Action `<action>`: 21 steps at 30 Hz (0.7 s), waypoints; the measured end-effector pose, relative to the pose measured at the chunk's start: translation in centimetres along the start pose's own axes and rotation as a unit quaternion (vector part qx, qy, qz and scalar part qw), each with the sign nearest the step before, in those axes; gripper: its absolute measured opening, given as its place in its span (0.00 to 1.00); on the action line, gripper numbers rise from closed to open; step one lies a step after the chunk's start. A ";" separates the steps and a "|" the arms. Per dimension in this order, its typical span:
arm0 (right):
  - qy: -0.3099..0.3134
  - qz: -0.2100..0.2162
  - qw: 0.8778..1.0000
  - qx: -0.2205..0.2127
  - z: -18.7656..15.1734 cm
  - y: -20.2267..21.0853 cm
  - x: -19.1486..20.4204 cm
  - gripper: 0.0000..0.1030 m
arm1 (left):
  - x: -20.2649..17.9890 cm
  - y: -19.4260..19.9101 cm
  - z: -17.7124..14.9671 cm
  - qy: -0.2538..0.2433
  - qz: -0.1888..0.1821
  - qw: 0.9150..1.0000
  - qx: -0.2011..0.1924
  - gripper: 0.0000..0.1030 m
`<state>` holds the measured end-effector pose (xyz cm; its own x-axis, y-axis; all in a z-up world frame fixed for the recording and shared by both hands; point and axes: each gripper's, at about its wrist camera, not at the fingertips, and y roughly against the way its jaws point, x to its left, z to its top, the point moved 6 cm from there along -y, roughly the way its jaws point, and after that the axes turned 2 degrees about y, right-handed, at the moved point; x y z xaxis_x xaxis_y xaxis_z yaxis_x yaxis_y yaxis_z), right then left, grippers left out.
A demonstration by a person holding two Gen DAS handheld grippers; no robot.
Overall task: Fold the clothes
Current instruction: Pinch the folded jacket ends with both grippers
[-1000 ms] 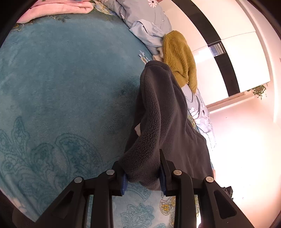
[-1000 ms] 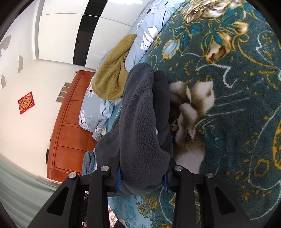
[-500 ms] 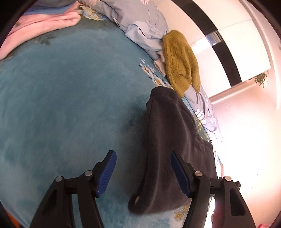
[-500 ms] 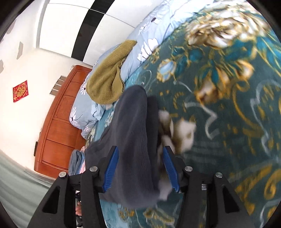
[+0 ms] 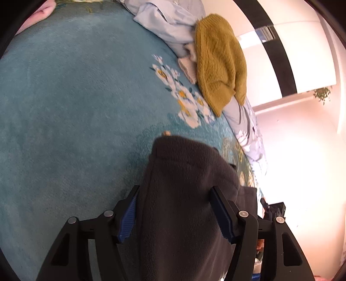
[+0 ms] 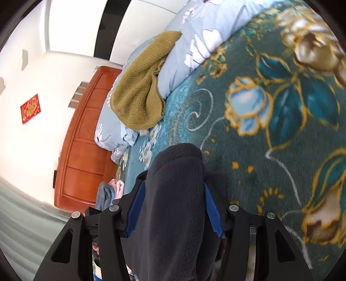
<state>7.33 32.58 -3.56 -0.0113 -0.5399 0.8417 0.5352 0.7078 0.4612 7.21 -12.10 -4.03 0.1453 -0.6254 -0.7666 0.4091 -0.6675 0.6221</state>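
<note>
A dark grey fleece garment (image 5: pixel 183 173) lies folded into a long strip on the teal floral blanket (image 5: pixel 75 108). My left gripper (image 5: pixel 175 194) is open, its blue-padded fingers wide apart on either side of the strip's near part. In the right wrist view the same fleece (image 6: pixel 177 164) fills the gap of my right gripper (image 6: pixel 173 186), which is open, with the pads close to the sides of the fabric. The strip's far end is rounded and rests on the blanket (image 6: pixel 270 151).
A mustard knit sweater (image 5: pixel 218 60) (image 6: pixel 140 95) lies on a light blue floral quilt (image 5: pixel 168 23) (image 6: pixel 205 28) beyond the fleece. A pink cloth (image 5: pixel 41 13) sits at the far left. A wooden headboard (image 6: pixel 86 147) stands behind, with more clothes (image 6: pixel 112 190) near it.
One second ago both grippers were shut on the raised fleece. They opened and the fleece dropped flat. Since then both have moved forward over the strip.
</note>
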 end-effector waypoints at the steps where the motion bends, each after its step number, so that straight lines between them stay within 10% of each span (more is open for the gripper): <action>1: 0.011 -0.003 1.000 -0.001 0.1 -0.1 0.4 0.54 | 0.0 -0.1 0.2 0.003 -0.006 1.000 -0.003 0.53; 10: 0.097 -0.071 0.993 0.009 0.2 -0.8 2.7 0.11 | -1.7 0.9 0.1 -0.023 -0.024 0.999 -0.025 0.16; 21: 0.121 -0.005 0.990 -0.075 4.3 1.7 7.0 0.10 | -7.8 4.3 4.1 -0.073 -0.031 0.992 -0.102 0.14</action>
<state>4.52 32.00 4.30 0.1750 -0.6524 0.7374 0.6564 0.6355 0.4065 4.18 -11.74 5.22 -0.0120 -0.6480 -0.7616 0.5892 -0.6200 0.5182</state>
